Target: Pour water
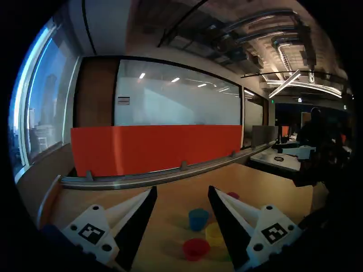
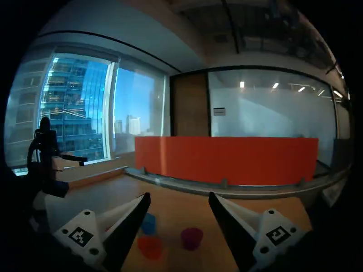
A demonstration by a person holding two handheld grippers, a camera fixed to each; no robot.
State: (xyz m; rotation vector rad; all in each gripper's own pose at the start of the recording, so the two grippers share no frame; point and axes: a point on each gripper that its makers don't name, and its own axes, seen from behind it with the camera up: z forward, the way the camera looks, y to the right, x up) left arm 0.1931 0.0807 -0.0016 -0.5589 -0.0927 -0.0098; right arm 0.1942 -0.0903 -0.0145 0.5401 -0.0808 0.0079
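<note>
The left claw (image 1: 182,188) is spread wide with nothing between its fingers, and it hovers above a wooden worktop (image 1: 267,181). Four small cups stand on the worktop below and ahead of it. The red cup (image 1: 196,248) is the nearest to the camera, seen in the gap between the fingers. The blue cup (image 1: 198,219) stands just behind the red cup. The yellow cup (image 1: 213,233) is just beside the red cup, to its right and a little farther back, close against the edge of the right-hand finger. The purple cup (image 1: 233,195) sits well beyond the red cup, and that same finger hides part of it. Far behind the red cup, an orange panel (image 1: 154,147) runs along the back edge of the worktop.

The right claw (image 2: 179,195) is also spread wide and holds nothing. In the right gripper view the red cup (image 2: 150,247) stands upright on the worktop (image 2: 190,206). The purple cup (image 2: 192,238) is near the red cup on its right, apart from it. The blue cup (image 2: 149,223) is just behind the red cup, half covered by the left-hand finger. What the cups contain cannot be told.
</note>
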